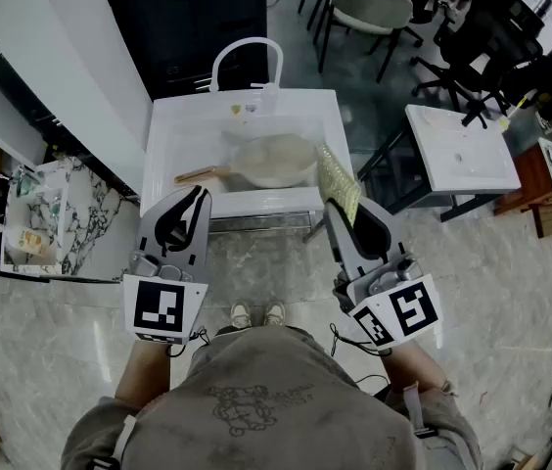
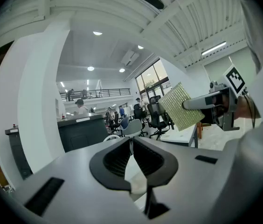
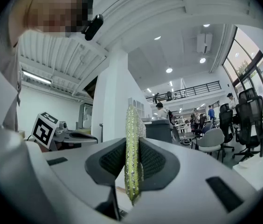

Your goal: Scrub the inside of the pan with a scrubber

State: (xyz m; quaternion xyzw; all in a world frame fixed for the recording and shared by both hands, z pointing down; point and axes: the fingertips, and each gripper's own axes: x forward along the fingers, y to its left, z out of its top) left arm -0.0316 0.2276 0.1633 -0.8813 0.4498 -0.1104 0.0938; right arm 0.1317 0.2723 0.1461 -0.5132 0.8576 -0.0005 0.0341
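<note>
A round pan (image 1: 276, 161) with a wooden handle (image 1: 201, 174) lies inside the white sink (image 1: 173, 135), ahead of both grippers. My right gripper (image 1: 339, 207) is shut on a flat yellow-green scrubber (image 1: 338, 178), which sticks out over the sink's front right corner. In the right gripper view the scrubber (image 3: 131, 125) stands edge-on, clamped between the pads. My left gripper (image 1: 196, 196) hovers at the sink's front left edge, shut and holding nothing. In the left gripper view its jaws (image 2: 131, 144) meet, and the scrubber (image 2: 183, 107) shows to the right.
A curved white faucet (image 1: 247, 55) rises behind the sink, with a dark cabinet (image 1: 198, 18) beyond it. A white side table (image 1: 457, 150) and office chairs (image 1: 374, 13) stand to the right, and a marble-topped shelf (image 1: 46, 213) to the left. The person's feet (image 1: 256, 313) stand on the tiled floor.
</note>
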